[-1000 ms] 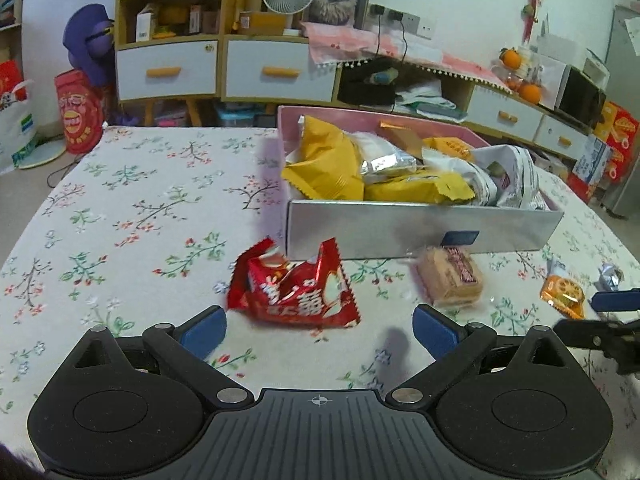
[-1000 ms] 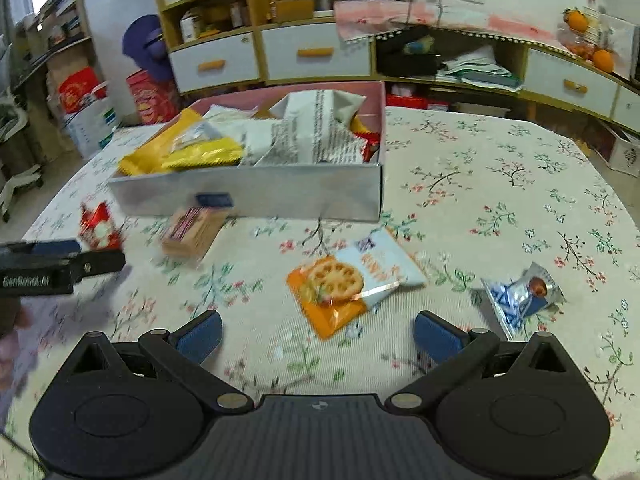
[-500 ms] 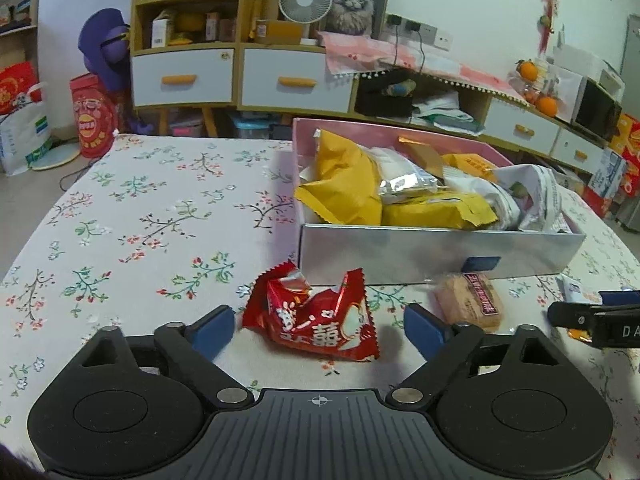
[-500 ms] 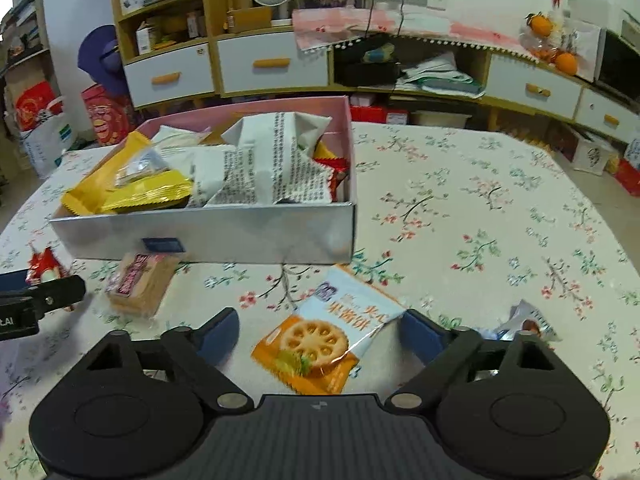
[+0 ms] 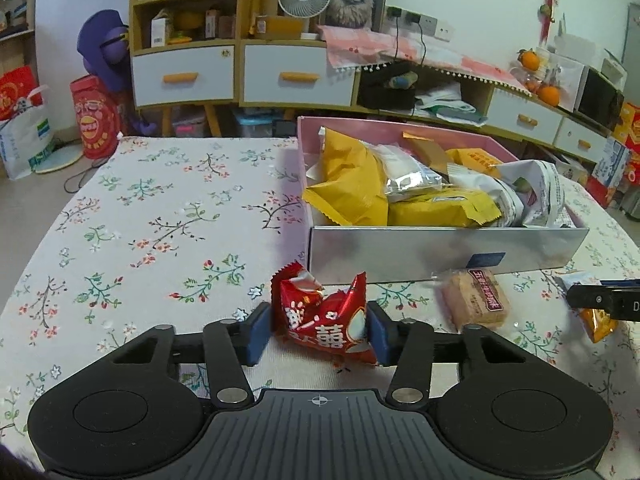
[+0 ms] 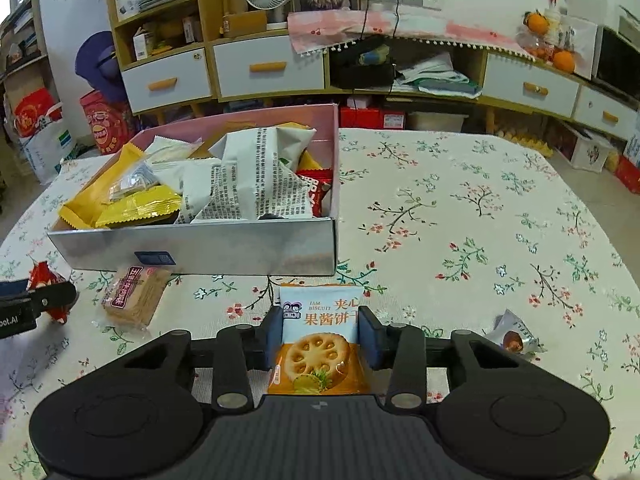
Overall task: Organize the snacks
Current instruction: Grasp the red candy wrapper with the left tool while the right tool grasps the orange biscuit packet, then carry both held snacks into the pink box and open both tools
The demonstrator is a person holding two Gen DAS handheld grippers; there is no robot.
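A red foil snack packet (image 5: 324, 316) lies on the floral tablecloth just in front of the snack box (image 5: 440, 252). My left gripper (image 5: 318, 332) is closing on it, and both blue pads press its crumpled sides. In the right wrist view an orange and pale blue jam biscuit packet (image 6: 320, 344) sits between the pads of my right gripper (image 6: 320, 336), which is closing and squeezes it from both sides. The box (image 6: 220, 248), silver outside and pink inside, is piled with yellow and white snack bags.
A brown biscuit pack (image 5: 476, 300) lies against the box's front wall between the two grippers. A small wrapped candy (image 6: 514, 334) rests to the right of my right gripper. Shelves, drawers and a fan stand beyond the table's far edge.
Both grippers went from wide open to closed around their packets. The red packet is now crumpled between the left pads. The biscuit packet now sits straight between the right pads.
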